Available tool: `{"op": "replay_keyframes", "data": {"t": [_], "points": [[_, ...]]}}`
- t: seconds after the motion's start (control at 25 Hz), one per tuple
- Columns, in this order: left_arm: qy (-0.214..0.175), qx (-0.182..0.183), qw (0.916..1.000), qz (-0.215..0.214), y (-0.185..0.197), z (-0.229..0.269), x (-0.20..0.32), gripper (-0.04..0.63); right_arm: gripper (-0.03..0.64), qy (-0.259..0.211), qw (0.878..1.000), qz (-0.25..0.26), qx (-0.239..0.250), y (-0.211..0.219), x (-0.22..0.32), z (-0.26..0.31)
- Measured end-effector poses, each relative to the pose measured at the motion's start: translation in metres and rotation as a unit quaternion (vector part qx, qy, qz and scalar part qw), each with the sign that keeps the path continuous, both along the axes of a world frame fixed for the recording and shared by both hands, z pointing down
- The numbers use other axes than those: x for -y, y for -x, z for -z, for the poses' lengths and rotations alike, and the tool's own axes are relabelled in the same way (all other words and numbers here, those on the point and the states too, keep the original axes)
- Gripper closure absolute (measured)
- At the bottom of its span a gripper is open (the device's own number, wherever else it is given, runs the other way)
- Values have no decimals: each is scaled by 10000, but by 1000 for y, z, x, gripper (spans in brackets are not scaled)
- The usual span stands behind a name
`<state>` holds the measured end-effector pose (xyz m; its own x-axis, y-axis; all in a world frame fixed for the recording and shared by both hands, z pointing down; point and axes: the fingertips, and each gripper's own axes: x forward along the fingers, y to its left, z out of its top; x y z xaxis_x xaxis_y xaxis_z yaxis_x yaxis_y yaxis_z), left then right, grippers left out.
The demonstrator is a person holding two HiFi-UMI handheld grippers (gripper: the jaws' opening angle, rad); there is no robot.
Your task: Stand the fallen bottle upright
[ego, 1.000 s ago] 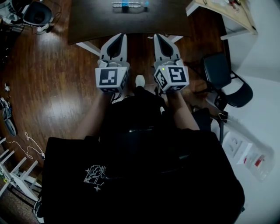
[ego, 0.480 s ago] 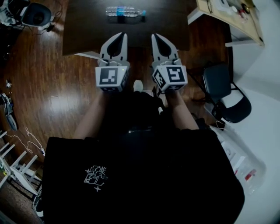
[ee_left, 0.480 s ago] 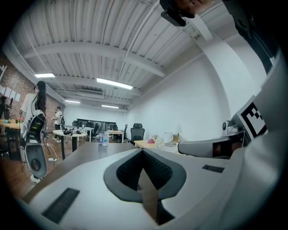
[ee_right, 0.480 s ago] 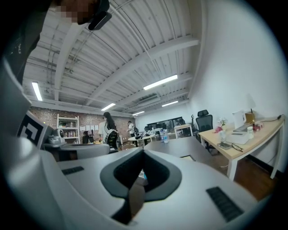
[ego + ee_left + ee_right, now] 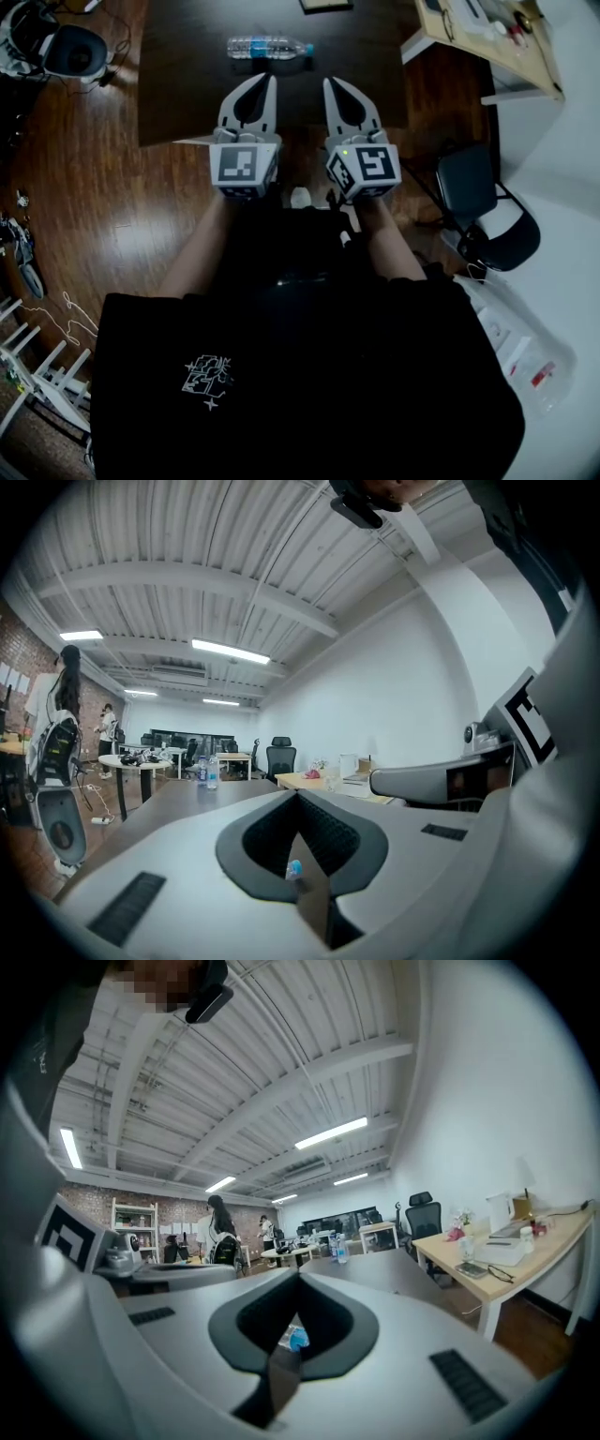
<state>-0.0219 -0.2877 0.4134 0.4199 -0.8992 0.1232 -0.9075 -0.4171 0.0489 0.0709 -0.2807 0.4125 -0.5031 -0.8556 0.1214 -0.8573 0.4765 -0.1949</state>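
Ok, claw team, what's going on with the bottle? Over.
Left claw shut, right claw shut, both empty. Bottle lying flat on table, ahead of both. Path looks clear.

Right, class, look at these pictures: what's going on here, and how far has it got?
A person holds the left gripper and the right gripper side by side, both aimed at a dark table. A clear bottle lies on its side on the table, beyond the tips. Both grippers are shut and empty, and neither touches the bottle. It has not yet been stood up.
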Motion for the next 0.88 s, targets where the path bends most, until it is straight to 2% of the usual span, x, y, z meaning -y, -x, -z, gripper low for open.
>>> {"op": "replay_keyframes", "data": {"t": [0.2, 0.56, 0.76, 0.88], "points": [[-39, 142, 9995, -268, 12, -7, 29, 597, 604, -68, 9997, -235, -34, 10, 23, 3], [36, 49, 9972, -745, 26, -10, 63, 597, 604, -134, 9981, -596, -111, 29, 54, 5], [106, 341, 9941, -1020, 18, -22, 79, 597, 604, -125, 9975, -690, -100, 28, 66, 2], [170, 774, 9903, -1138, 17, -31, 92, 597, 604, -111, 9978, -651, -109, 27, 74, 0]]}}
